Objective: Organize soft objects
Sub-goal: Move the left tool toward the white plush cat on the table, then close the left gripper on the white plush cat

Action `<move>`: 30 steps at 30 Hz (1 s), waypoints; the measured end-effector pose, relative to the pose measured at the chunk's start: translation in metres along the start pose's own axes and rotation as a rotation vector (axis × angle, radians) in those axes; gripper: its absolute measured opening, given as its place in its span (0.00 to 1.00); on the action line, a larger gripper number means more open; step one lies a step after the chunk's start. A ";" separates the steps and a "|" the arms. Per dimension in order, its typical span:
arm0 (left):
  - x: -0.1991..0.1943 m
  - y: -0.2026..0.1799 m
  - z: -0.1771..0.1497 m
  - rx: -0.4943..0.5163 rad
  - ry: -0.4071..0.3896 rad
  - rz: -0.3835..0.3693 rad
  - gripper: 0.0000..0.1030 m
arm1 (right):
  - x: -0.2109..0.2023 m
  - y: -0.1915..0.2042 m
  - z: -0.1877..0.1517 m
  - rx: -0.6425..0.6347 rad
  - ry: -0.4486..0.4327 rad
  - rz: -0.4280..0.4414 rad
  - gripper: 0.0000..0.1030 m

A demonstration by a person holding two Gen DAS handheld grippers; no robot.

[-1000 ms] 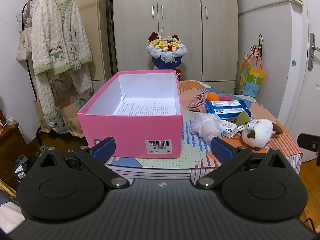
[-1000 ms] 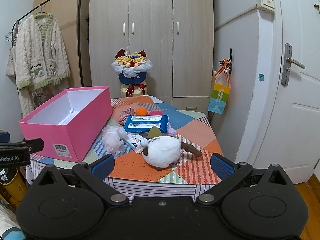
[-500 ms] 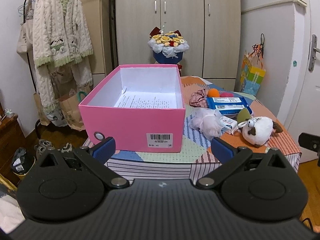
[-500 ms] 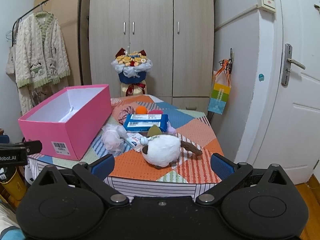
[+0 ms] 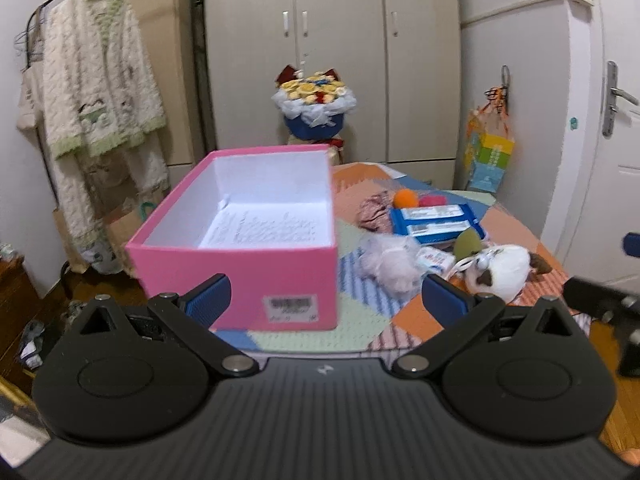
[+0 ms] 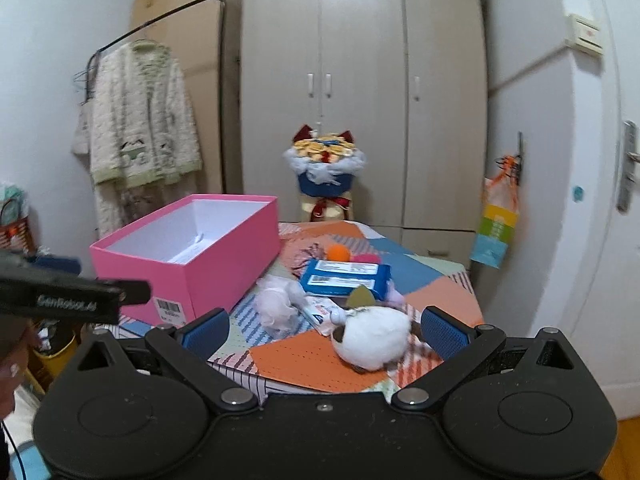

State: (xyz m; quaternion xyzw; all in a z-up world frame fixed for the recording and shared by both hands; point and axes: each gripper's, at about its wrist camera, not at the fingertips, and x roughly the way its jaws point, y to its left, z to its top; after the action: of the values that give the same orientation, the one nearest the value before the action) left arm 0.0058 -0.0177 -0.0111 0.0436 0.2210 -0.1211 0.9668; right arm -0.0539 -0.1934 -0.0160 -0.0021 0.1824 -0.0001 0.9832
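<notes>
Both claws spread wide, gripping nothing: left claw [image 5: 325, 299] facing pink box [image 5: 240, 268], right claw [image 6: 323, 327] lined up w/ white plush toy [image 6: 374, 342] at near table [image 6: 320, 368] edge. Approach step, nothing picked yet, box holding only printed paper. Just beyond plush: fluffy white puff [image 6: 276, 307], then blue wipes pack [image 6: 345, 277], w/ orange pom-pom [image 6: 339, 251] & pinkish scrunchie [image 6: 311, 252] farthest. Next move prob: ease right claw fwd around plush, close gently, lift, carry left into box.

Left gripper [image 5: 326, 298] wide open, frame bottom. Pink box [image 5: 240, 248] centre, open. Plush [image 5: 500, 268], pouf [image 5: 390, 264] right.
</notes>
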 end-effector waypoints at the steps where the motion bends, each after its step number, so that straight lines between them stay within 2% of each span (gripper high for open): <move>1: 0.004 -0.003 0.003 -0.002 0.002 -0.013 1.00 | 0.003 -0.003 -0.002 -0.002 -0.008 0.015 1.00; 4: 0.020 -0.016 0.008 0.016 0.015 -0.047 1.00 | 0.012 -0.015 -0.007 0.009 -0.044 0.114 1.00; 6: 0.033 -0.026 0.010 0.035 0.026 -0.058 1.00 | 0.022 -0.024 -0.010 0.029 -0.033 0.151 1.00; 11: 0.070 -0.054 0.013 0.048 0.042 -0.155 1.00 | 0.053 -0.045 -0.021 0.036 -0.005 0.137 1.00; 16: 0.104 -0.085 0.005 0.107 0.045 -0.232 0.98 | 0.091 -0.057 -0.035 -0.020 0.029 0.102 1.00; 20: 0.134 -0.100 -0.003 0.086 0.104 -0.331 0.96 | 0.118 -0.061 -0.049 -0.054 0.067 0.079 1.00; 23: 0.152 -0.104 -0.007 0.041 0.131 -0.375 0.93 | 0.133 -0.067 -0.057 -0.033 0.100 0.090 1.00; 26: 0.166 -0.106 -0.013 0.009 0.156 -0.416 0.85 | 0.144 -0.075 -0.061 0.041 0.125 0.129 1.00; 30: 0.173 -0.106 -0.016 -0.028 0.148 -0.483 0.75 | 0.155 -0.079 -0.060 0.081 0.113 0.156 1.00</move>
State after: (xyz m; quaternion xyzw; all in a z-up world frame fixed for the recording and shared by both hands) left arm 0.1238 -0.1552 -0.1043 -0.0153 0.2967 -0.3421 0.8914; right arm 0.0691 -0.2730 -0.1268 0.0518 0.2370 0.0690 0.9677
